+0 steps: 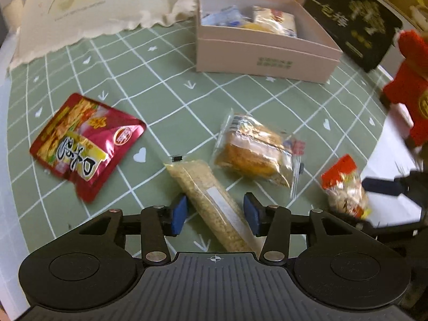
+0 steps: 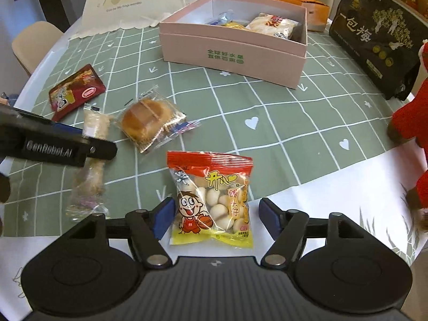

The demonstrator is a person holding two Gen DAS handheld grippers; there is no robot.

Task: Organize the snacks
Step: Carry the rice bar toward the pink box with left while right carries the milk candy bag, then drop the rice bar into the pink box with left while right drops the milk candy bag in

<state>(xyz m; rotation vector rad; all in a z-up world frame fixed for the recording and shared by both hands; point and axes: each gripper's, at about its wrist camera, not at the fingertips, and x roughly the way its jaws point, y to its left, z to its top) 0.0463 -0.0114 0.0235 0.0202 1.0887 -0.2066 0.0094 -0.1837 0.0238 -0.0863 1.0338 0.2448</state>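
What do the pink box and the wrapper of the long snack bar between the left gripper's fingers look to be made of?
Pink box: likely cardboard with a matte finish; flat stiff walls, a straight seam line, printed green text, no glare. Long snack bar: thin clear plastic film, glossy; the grainy contents show through and the sealed ends crinkle.

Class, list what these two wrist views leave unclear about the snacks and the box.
- Pink box, left wrist view: its near wall hides most of the contents.
- Red-topped snack bag, left wrist view: blurred, print unreadable.
- Long grain bar, right wrist view: the left gripper crosses its middle.
- Black bag, right wrist view: small print too small.
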